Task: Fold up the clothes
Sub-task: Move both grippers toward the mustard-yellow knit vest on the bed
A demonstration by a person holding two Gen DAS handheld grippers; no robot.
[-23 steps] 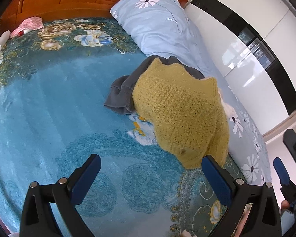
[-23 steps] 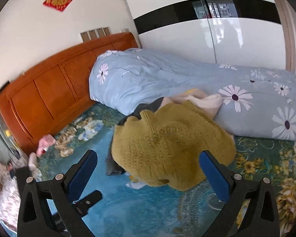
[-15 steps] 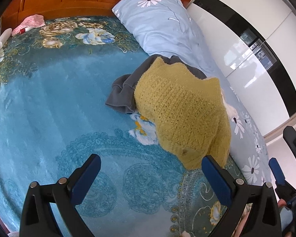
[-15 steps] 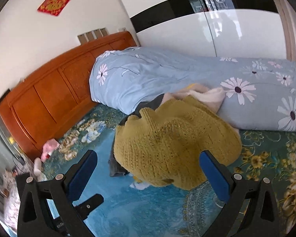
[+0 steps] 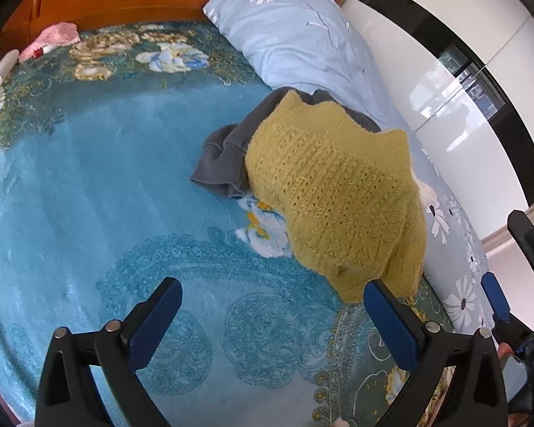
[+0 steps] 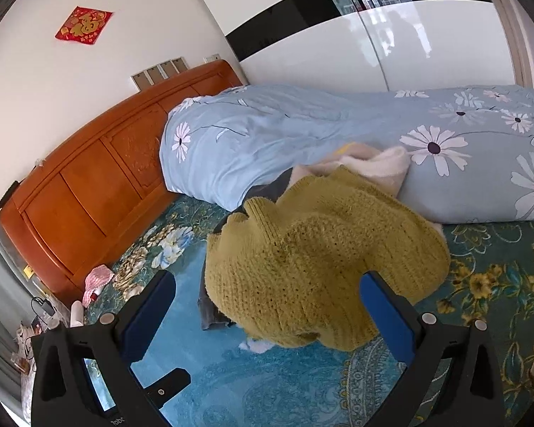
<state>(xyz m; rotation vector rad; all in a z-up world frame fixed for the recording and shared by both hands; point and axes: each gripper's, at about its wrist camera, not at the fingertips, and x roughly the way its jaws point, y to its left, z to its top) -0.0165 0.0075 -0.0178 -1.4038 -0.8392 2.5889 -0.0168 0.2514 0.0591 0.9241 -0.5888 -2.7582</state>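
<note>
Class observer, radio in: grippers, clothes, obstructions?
Left gripper open, right gripper open, both empty. Yellow sweater heaped on grey garment, unfolded. Blue quilt crowds pile.

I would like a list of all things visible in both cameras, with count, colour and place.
sweater: 1, yellow, on top of the clothes pile
grey garment: 1, under the sweater
cream garment: 1, behind the sweater, against the duvet
duvet: 1, light blue with daisies, along the wardrobe side
blanket: 1, blue floral, covering the bed
headboard: 1, orange wood
pink cloth: 1, near the headboard
left gripper: open, empty
right gripper: open, empty
</note>
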